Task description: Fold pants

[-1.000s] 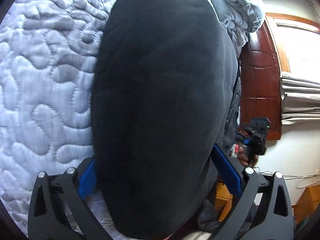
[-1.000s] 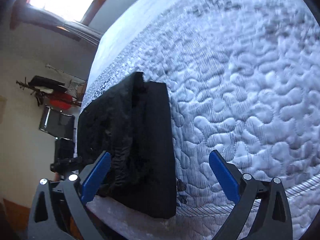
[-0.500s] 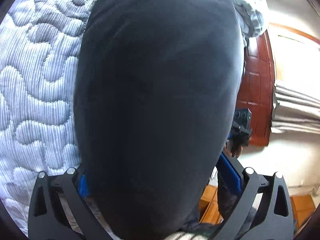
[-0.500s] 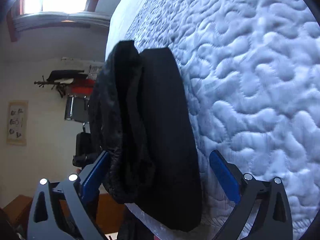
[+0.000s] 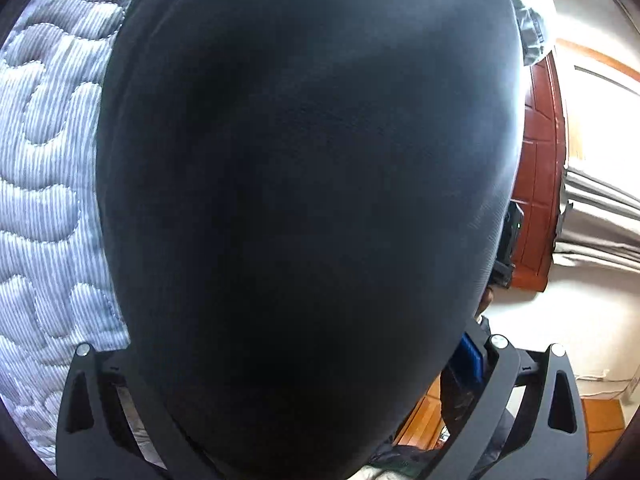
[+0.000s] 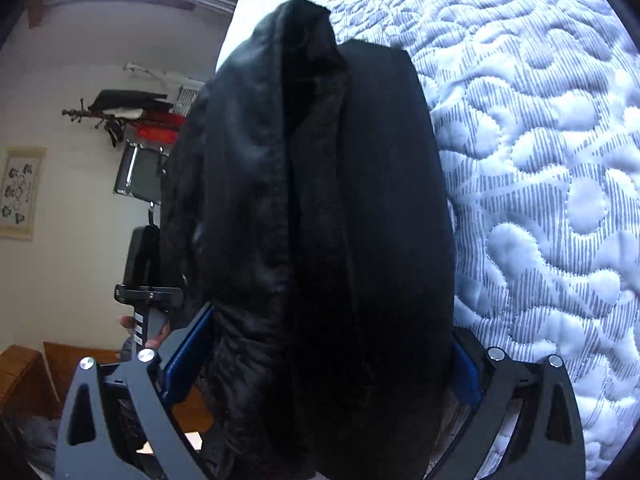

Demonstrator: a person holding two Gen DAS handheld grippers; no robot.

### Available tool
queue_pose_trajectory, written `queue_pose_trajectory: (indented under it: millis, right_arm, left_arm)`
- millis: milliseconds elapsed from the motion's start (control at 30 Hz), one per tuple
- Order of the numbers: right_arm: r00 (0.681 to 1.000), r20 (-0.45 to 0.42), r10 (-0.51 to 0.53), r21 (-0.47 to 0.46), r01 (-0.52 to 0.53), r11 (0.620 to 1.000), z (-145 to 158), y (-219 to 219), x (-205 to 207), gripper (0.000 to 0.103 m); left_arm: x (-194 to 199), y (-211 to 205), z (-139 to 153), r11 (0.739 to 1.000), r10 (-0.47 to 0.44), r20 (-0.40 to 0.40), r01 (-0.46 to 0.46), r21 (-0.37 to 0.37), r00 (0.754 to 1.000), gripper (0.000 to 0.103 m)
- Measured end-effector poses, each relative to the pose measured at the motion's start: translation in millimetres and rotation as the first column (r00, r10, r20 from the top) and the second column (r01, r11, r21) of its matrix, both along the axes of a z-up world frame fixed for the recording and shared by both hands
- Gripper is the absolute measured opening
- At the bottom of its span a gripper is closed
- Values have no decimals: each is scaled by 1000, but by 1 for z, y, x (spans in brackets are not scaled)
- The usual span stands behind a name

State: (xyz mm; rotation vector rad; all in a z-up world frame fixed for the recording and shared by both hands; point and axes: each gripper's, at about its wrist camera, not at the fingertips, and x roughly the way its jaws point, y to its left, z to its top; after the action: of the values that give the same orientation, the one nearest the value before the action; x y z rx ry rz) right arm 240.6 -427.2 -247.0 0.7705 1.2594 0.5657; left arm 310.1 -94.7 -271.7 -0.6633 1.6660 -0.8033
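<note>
The black pants (image 5: pixel 304 200) fill most of the left wrist view, lying folded on the quilted bed (image 5: pixel 44 184). The left gripper (image 5: pixel 288 364) has its jaws wide apart around the near end of the pants; the fabric hides the fingertips. In the right wrist view the pants (image 6: pixel 320 220) show as a thick folded stack with layered edges on the left. The right gripper (image 6: pixel 328 344) is open, its blue pads (image 6: pixel 188 344) on either side of the stack. The other gripper (image 6: pixel 144 300) shows beyond the pants at the left.
The bed's quilted blue-white cover (image 6: pixel 540 180) spreads to the right. A rumpled grey duvet (image 5: pixel 532 20) lies at the far end. A red-brown wooden door (image 5: pixel 536 184) and a wall stand beside the bed. A coat rack (image 6: pixel 120 112) is on the far wall.
Both grippers have moved forward onto the folded pants, so the stack now sits deep between each pair of fingers. The jaws have stayed open.
</note>
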Motion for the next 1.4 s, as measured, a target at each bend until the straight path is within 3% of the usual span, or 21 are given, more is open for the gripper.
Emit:
queue_pose_trajectory:
  millis: [133, 300, 433, 567, 667, 767, 1033, 1267, 1400]
  right_arm:
    - [999, -1, -44, 1, 44, 999, 3, -6, -5, 86]
    - [996, 47, -70, -4, 70, 998, 14, -4, -2, 60]
    - [992, 101, -72, -63, 78, 995, 34, 5, -4, 52]
    - [987, 143, -69, -90, 82, 993, 51, 10, -5, 49]
    - [980, 187, -64, -111, 86, 990, 67, 12, -9, 48]
    - [972, 227, -56, -115, 84, 990, 87, 18, 3, 47]
    - [950, 307, -46, -147, 95, 985, 122, 25, 49, 47]
    - [955, 292, -58, -120, 97, 988, 115, 21, 104, 47]
    - [972, 224, -70, -110, 97, 989, 87, 18, 130, 47]
  left_arm:
    - [-7, 2, 6, 998, 44, 29, -43, -35, 999, 99]
    - [-12, -6, 15, 998, 57, 67, -57, 5, 996, 85]
    - [-7, -8, 27, 997, 73, 102, -73, -7, 992, 67]
    - [-11, -6, 39, 994, 98, 140, -92, -52, 985, 53]
    - [-8, 8, 44, 990, 117, 164, -102, -98, 979, 48]
    - [-7, 6, 57, 984, 134, 206, -105, -146, 969, 47]
    - [34, 19, 73, 975, 182, 281, -135, -178, 942, 47]
    - [79, 32, 71, 973, 213, 313, -170, -158, 926, 47]
    - [98, 40, 49, 974, 215, 279, -185, -130, 936, 48]
